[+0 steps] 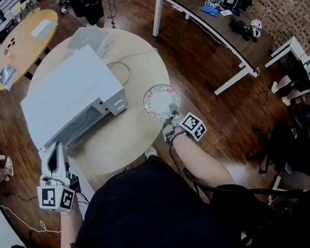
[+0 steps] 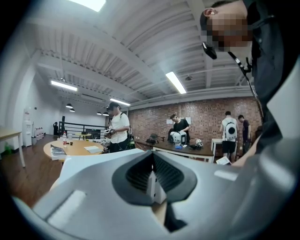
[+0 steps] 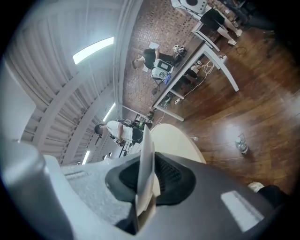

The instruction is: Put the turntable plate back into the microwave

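Right gripper (image 1: pixel 171 113): fingers (image 3: pixel 174 177) are clamped on the near rim of a round white turntable plate with a reddish patterned border (image 1: pixel 159 99). In the right gripper view the plate shows edge-on between the pads. It sits at the right edge of the round pale beige worktop (image 1: pixel 118 143), just right of the white box-shaped microwave (image 1: pixel 68 99) and not inside it.

Left gripper (image 1: pixel 54 153): at the microwave's front left corner. Its fingers (image 2: pixel 174 176) are drawn close, with a thin white edge in the slit between them. Cannot tell whether they pinch it.

A thin cable (image 1: pixel 121 68) loops on the worktop behind the microwave.

Room: dark plank floor (image 1: pixel 205 77) all round. An oval wooden table (image 1: pixel 24 38) stands upper left and a long dark desk on white legs (image 1: pixel 210 22) upper right. People stand before a red brick wall (image 2: pixel 201 119).

The microwave door and cavity cannot be made out from above. The person's dark torso cuts off the worktop's near edge.
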`<state>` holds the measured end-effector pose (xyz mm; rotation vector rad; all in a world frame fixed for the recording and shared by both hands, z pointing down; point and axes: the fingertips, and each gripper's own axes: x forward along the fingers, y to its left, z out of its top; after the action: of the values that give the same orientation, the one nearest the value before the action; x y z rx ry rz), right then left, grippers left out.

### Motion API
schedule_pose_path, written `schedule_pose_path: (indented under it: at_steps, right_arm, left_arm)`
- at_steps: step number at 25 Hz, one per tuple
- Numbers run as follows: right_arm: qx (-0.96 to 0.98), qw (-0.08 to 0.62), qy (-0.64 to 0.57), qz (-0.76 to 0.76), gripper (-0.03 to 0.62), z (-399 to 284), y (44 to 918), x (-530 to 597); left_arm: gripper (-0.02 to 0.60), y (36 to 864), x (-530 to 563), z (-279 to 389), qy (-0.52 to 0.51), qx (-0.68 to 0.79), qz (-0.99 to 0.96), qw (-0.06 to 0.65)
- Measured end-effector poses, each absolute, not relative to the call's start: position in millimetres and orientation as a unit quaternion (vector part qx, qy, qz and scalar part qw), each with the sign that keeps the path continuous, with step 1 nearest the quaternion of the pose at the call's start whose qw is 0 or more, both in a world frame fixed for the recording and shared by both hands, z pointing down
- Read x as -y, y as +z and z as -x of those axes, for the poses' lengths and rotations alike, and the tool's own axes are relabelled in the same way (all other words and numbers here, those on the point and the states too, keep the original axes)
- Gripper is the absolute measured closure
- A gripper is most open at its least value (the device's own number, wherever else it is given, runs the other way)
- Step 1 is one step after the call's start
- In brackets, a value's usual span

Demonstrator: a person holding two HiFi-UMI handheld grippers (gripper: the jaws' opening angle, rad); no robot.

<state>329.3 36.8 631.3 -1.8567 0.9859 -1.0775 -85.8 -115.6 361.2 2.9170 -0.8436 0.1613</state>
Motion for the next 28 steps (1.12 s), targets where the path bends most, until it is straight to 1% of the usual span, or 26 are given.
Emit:
schedule_pose_path:
  at_steps: [3,8,17,28]
  right_arm:
    - [-0.374,0.393,-0.416,0.73,0.56,-331,628,-48]
    - [-0.376,0.405,-0.408,0.726,0.56,-318,620,-42]
    - [-0.375,0.433,-0.408,0.711,0.56,-303,609,-40]
    - [-0.391,0.436,-0.42,0.693,0.56,-284,597,-29]
  left_arm:
    - [0.577,360,118,89,0.046,0.272,-0.96,0.052]
    - [0.577,357,128,113,0.04,0.285,-0.956,0.062]
    - [0.577,355,128,128,0.027,0.289,-0.954,0.072]
    - [0.577,358,127,139,0.025,0.296,-0.952,0.073]
